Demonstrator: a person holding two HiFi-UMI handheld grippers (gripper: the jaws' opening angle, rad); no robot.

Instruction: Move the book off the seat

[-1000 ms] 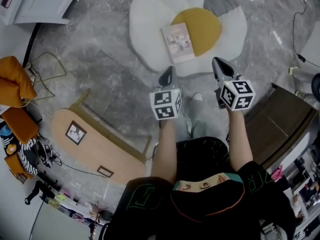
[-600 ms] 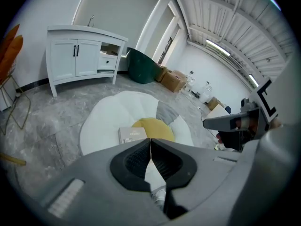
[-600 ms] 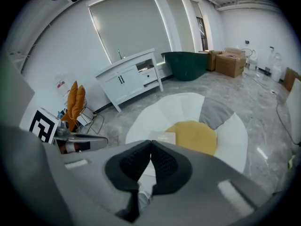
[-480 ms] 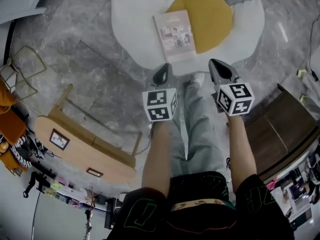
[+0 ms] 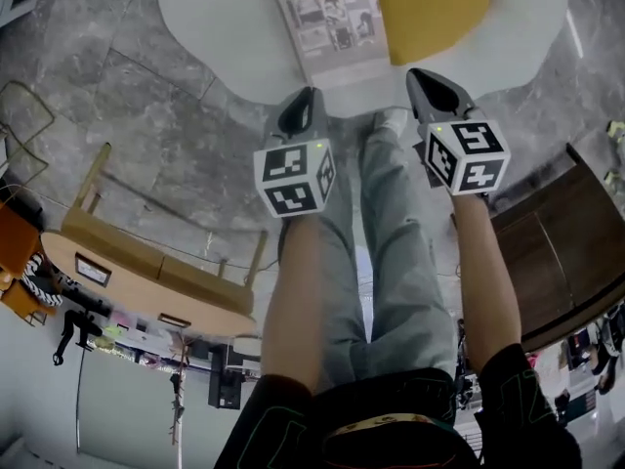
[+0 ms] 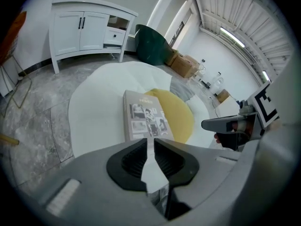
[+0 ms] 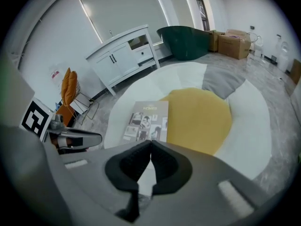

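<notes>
**Left gripper** (image 6: 150, 141): the jaws are parted by a narrow slit and have just been opening. Nothing is held between them; only the seat and the book's near edge are seen through the gap.

**Right gripper** (image 7: 151, 143): the jaws are closed tip to tip and nothing is held.

**Position of grippers:** both are pointed steeply down at the near edge of the seat, side by side. The left tip is set just short of the book's near edge and the right tip is nearer the yellow centre. No contact with the book is shown in any view.

**Book** (image 5: 332, 22): a thin grey volume with photographs on its cover, lying flat and closed on the seat. It is placed towards the near edge, mostly on the white part, with its right edge overlapping the yellow centre (image 5: 430, 8).

**Seat** (image 5: 220, 27): a low floor cushion shaped like a fried egg, laid on the grey marble floor (image 5: 127, 96).

**Surroundings:** a low wooden table (image 5: 146, 262) is seen at the left of the head view, and a white cabinet (image 6: 89, 29) beyond the seat.

**Progress:** nothing of the task is judged done, as the book has not been gripped, lifted or shifted. The grasp at the near edge, the lift and the placing off the seat all remain.
</notes>
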